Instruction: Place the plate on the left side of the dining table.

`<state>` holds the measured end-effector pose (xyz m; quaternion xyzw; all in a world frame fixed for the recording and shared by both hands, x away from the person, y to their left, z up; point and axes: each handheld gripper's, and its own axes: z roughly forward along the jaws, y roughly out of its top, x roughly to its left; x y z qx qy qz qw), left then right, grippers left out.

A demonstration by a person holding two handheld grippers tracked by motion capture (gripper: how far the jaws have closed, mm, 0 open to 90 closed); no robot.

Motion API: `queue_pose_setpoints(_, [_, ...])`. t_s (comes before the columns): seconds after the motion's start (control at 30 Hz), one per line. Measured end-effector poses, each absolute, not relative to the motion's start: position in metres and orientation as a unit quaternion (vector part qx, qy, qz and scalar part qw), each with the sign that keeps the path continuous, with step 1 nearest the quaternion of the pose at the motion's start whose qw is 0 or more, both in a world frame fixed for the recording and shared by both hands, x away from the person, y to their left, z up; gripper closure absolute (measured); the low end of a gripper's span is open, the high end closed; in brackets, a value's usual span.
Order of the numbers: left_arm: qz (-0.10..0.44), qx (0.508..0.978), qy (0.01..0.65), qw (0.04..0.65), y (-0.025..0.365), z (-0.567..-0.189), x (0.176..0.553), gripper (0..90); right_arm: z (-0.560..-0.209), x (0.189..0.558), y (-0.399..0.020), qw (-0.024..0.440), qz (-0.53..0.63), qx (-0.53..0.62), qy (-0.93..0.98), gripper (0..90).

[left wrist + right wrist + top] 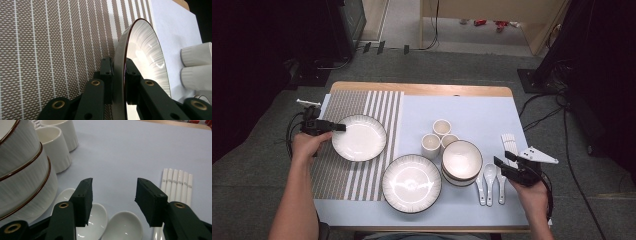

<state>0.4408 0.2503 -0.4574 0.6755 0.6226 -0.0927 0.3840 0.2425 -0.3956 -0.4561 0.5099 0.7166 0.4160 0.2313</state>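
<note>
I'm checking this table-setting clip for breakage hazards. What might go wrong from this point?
The left gripper pinches only the thin rim of the plate on the striped placemat; glazed and held at one edge, the plate may slip or tip if lifted. The right gripper hovers open over the spoons, close beside the stacked bowls and chopsticks; a careless descent might nudge them.

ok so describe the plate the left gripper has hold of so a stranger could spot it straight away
Start at the brown striped placemat on the table's left side. The white ribbed plate lies on it, the left gripper clamped on its rim. The other plate sits on pale blue cloth, untouched.
</note>
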Motion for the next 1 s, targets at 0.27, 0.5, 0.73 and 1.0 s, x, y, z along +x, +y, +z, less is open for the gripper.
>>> queue_pose_setpoints(0.27, [-0.09, 0.678, 0.622, 0.382, 0.255, -0.459, 0.439, 82.7, -0.459, 0.243, -0.397, 0.233, 0.415, 0.512, 0.715, 46.9])
queue_pose_setpoints(0.5, [-0.098, 0.67, 0.629, 0.382, 0.259, -0.464, 0.439, 84.3, -0.461, 0.243, -0.398, 0.235, 0.412, 0.511, 0.717, 47.0])
queue_pose_setpoints(0.73, [-0.083, 0.68, 0.634, 0.359, 0.261, -0.471, 0.44, 84.0, -0.462, 0.243, -0.397, 0.238, 0.411, 0.505, 0.72, 46.8])
queue_pose_setpoints(1.0, [-0.061, 0.687, 0.627, 0.361, 0.258, -0.471, 0.442, 83.4, -0.463, 0.243, -0.397, 0.239, 0.41, 0.505, 0.721, 46.8])
